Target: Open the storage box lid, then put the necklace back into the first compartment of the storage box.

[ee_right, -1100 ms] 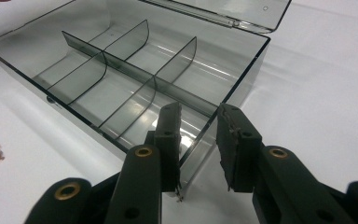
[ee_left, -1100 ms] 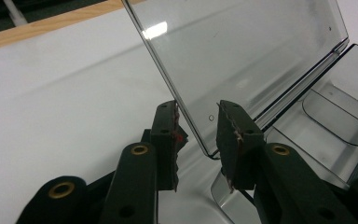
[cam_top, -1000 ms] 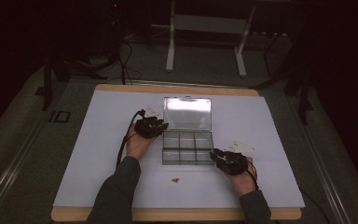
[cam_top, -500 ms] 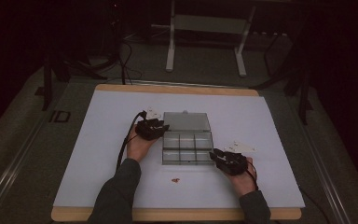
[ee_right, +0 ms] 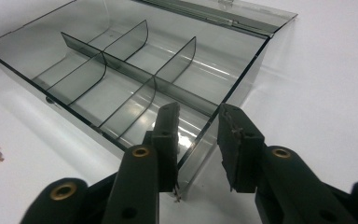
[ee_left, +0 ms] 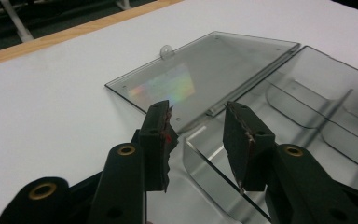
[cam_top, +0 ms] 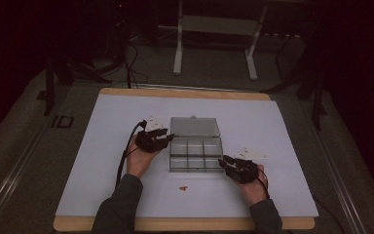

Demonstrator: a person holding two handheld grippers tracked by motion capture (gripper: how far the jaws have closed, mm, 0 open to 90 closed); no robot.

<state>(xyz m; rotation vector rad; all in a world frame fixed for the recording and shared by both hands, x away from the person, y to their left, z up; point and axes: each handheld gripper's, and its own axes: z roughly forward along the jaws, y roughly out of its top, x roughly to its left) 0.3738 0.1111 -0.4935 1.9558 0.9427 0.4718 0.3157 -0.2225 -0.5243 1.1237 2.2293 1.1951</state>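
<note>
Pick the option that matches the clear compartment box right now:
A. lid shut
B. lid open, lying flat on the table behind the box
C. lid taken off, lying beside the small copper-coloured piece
B: the lid lies flat on the white table, hinged to the clear compartment box.

Black fingers (ee_left: pixel 157 140) with brass-ringed screw holes; dark grey sleeves (cam_top: pixel 119 207).

The lid (cam_top: pixel 194 126) of the clear compartment box (cam_top: pixel 196 155), upright a second ago, now lies flat open beyond the left gripper (cam_top: pixel 161 140), whose jaws have just been opening, nothing between them.
</note>
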